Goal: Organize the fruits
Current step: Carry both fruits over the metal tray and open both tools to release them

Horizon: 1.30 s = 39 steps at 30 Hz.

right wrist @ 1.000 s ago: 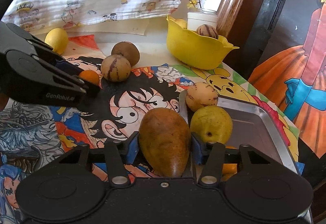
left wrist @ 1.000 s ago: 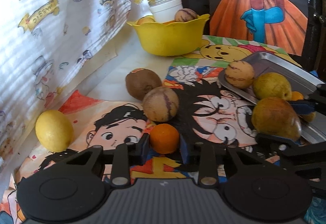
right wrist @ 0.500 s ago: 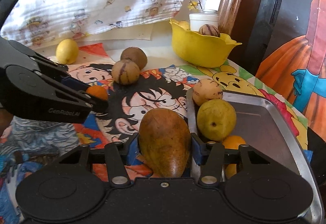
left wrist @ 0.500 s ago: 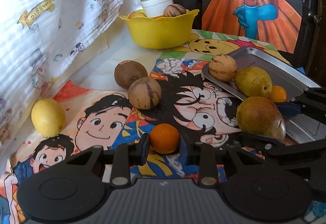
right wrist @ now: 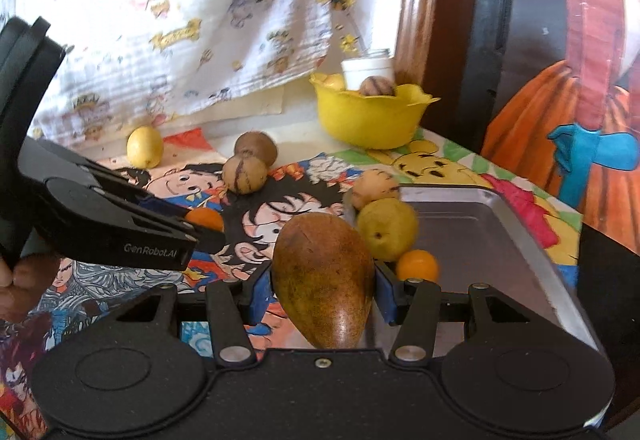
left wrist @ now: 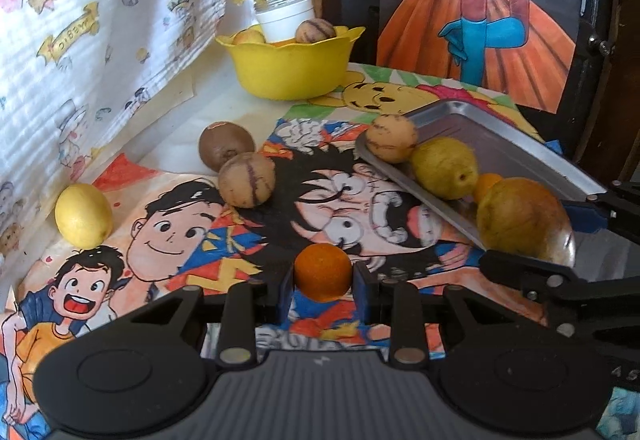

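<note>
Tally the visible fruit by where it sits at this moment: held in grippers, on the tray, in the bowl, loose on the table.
Held in grippers: 2, small orange and mango
On metal tray: 3
In yellow bowl: 2
Loose on table: 3
Total: 10

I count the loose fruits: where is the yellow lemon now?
In the left wrist view the lemon lies far left on the tablecloth, against the hanging cloth.

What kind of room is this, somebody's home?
Probably a home, perhaps a child's corner: a cartoon-covered tablecloth, a cartoon-print curtain by a wooden window frame, and a yellow bowl and metal tray holding fruit.
</note>
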### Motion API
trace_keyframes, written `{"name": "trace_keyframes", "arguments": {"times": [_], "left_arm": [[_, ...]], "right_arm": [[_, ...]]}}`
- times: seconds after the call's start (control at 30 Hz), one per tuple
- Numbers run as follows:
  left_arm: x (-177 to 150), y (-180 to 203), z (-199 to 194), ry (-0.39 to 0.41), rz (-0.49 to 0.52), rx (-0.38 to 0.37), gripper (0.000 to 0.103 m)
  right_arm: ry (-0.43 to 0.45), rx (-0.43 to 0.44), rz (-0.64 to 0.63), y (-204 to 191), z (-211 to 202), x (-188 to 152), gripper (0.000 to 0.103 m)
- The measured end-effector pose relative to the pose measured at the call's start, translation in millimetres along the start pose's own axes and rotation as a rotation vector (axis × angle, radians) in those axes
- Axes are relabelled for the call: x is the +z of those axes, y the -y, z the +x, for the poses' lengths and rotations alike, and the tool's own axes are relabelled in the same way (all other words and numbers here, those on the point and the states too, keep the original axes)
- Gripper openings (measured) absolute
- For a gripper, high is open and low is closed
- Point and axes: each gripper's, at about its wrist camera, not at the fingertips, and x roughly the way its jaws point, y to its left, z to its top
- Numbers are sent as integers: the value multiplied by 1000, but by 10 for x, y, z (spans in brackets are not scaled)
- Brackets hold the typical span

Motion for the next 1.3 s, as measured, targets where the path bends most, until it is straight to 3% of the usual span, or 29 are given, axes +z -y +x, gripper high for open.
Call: {"name": "trace_keyframes", "arguments": {"times": [0.27,0.6,1.0,1.3], "left_arm": [[56,350,-187,50,-32,-64,34],[160,882,-133,59,10,-142,34],[82,1250,51,9,73,-205,34],[54,1342,103,-14,92,-209,34]], "right_arm": [[37,-75,84,396,-319,-78,54],[31,-154,147,874,-495,-331,54],[-8,-131,204,1244,-428,-563,54],[-21,-95,248,1340,-324,-598,54]]}}
